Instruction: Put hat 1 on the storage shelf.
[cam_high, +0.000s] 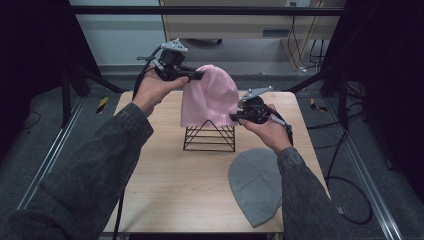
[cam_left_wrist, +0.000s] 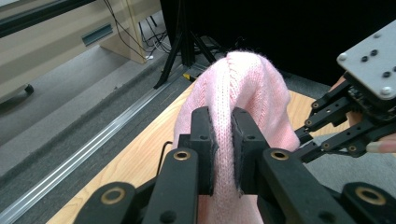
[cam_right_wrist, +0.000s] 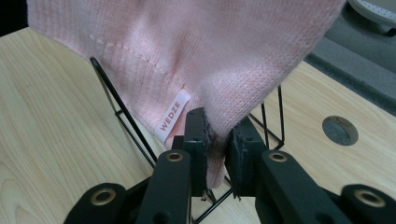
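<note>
A pink knit beanie (cam_high: 210, 95) hangs over a black wire stand (cam_high: 209, 136) at the table's middle. My left gripper (cam_high: 199, 76) is shut on the beanie's upper left edge; in the left gripper view the pink knit (cam_left_wrist: 233, 93) is pinched between the pads (cam_left_wrist: 223, 144). My right gripper (cam_high: 234, 117) is shut on the beanie's lower right corner; in the right gripper view the fabric (cam_right_wrist: 187, 42) with a white "WEDZE" label (cam_right_wrist: 172, 116) is clamped between the jaws (cam_right_wrist: 215, 144). The wire stand (cam_right_wrist: 126, 116) shows beneath the hat.
A grey beanie (cam_high: 255, 182) lies flat on the wooden table (cam_high: 165, 175) at the front right, under my right forearm. A round hole (cam_right_wrist: 340, 130) sits in the tabletop. Dark frame posts and cables surround the table.
</note>
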